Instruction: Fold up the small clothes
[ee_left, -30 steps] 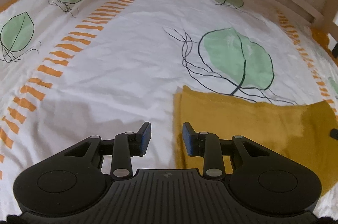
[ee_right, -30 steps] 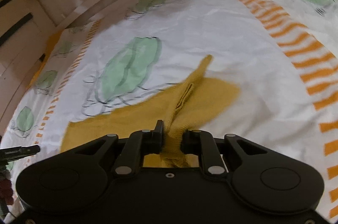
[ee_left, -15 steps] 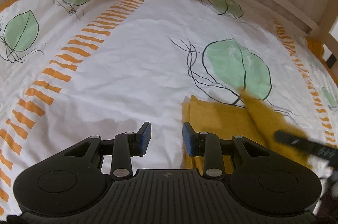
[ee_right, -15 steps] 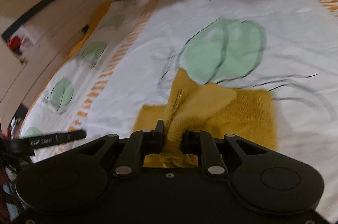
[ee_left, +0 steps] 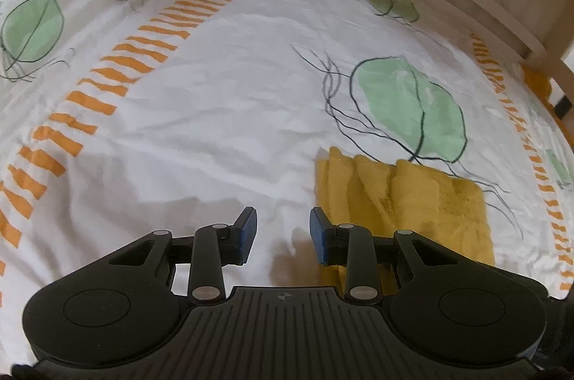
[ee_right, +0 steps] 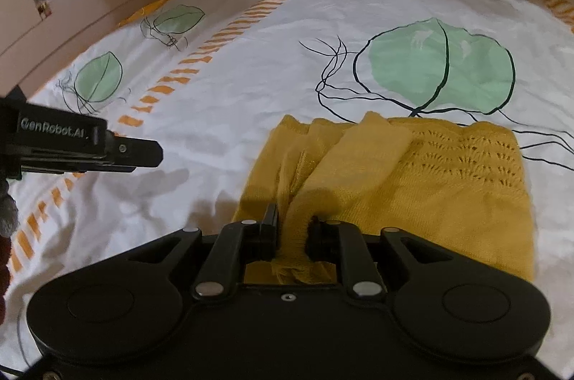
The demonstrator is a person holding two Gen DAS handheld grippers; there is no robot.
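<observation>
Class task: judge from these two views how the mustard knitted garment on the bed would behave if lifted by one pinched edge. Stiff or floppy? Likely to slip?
Probably floppy: the mustard knitted garment bunches into soft folds where the right claw pinches it. Probably light, since its openwork knit looks thin. Unlikely to slip; the textured knit should grip the pads.

One yellow knitted garment (ee_right: 448, 179). One bed (ee_left: 502, 32) with one leaf-print cover (ee_left: 215, 114). Two grippers: left gripper (ee_left: 283, 233), right gripper (ee_right: 292, 229).

Mustard-yellow knit garment (ee_right: 430, 179), white bedsheet (ee_left: 222, 114) with green leaves, orange dashes, black grippers
</observation>
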